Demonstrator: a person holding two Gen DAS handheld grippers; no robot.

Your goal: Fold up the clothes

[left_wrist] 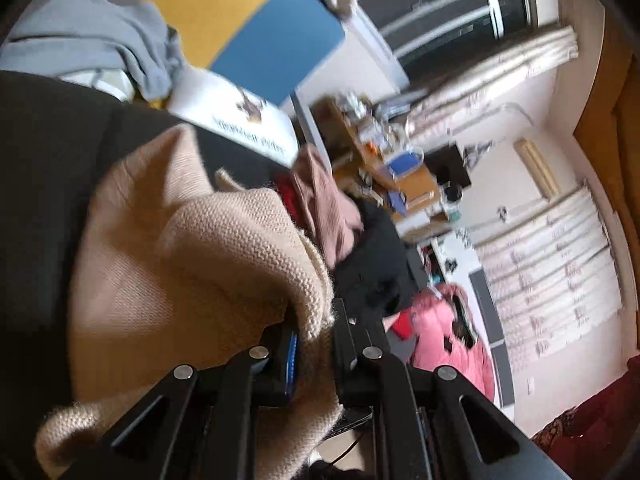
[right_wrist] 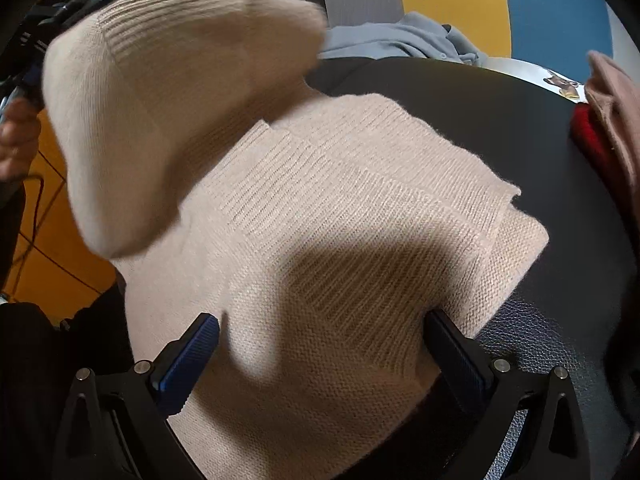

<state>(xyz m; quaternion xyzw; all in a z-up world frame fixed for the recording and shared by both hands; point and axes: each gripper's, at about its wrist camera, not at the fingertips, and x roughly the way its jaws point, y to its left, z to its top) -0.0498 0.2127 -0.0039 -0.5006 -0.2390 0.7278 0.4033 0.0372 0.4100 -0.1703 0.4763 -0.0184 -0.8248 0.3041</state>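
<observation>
A beige knit sweater (right_wrist: 344,216) lies spread on a dark leather surface (right_wrist: 532,120). My left gripper (left_wrist: 314,340) is shut on a fold of the sweater (left_wrist: 200,256), which bunches between its black fingers and hangs lifted over the surface. In the right wrist view that lifted part of the sweater (right_wrist: 160,92) hangs blurred at the upper left, with the left gripper (right_wrist: 60,16) and a hand (right_wrist: 16,140) behind it. My right gripper (right_wrist: 320,344) stands open just above the flat sweater body, its blue-padded fingers (right_wrist: 188,360) wide apart with nothing pinched.
A grey-blue garment (right_wrist: 400,40) lies at the far edge of the surface. A pink garment (left_wrist: 332,208) over something red (right_wrist: 588,132) sits at the right. A white printed sheet (left_wrist: 240,120) lies beyond. Yellow and blue floor mats (right_wrist: 552,12) and a cluttered room surround it.
</observation>
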